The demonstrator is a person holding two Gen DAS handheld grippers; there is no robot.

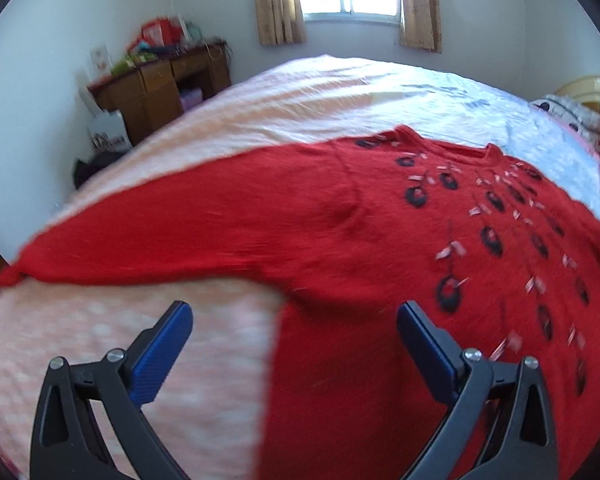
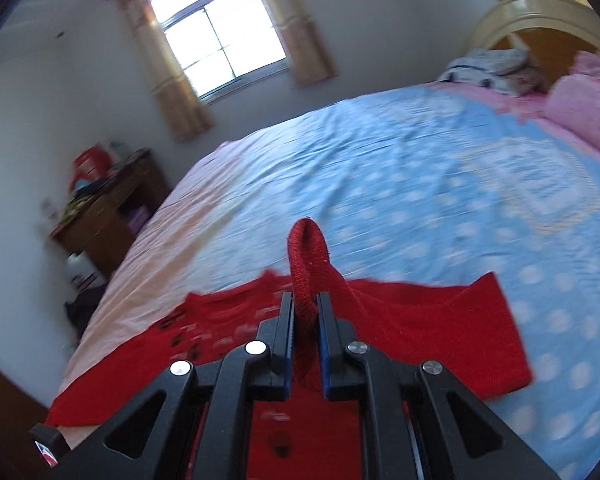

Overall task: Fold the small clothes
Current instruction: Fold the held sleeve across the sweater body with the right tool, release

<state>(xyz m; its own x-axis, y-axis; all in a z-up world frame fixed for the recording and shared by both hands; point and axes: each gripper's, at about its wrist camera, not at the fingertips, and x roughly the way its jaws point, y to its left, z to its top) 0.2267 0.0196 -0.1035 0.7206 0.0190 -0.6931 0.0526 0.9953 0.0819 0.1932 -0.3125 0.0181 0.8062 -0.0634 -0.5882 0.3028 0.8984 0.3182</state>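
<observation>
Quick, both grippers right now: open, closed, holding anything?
Left gripper: open, holding nothing, above the red knitted sweater with black embroidered loops.
Right gripper: closed on a ribbed cuff or hem of the sweater, lifted off the bed.

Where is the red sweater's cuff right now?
The cuff is pinched in the right gripper, lifted over the red sweater spread on the bed; the left gripper hangs open.

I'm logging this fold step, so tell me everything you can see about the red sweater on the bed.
The red sweater is a fuzzy knit with black rings and pale dashes across its front. It lies spread flat on the bed sheet, one sleeve stretched out sideways. The right gripper is shut on a ribbed edge, lifting it into an upright loop. The left gripper hangs open over its side edge, not touching it.
</observation>
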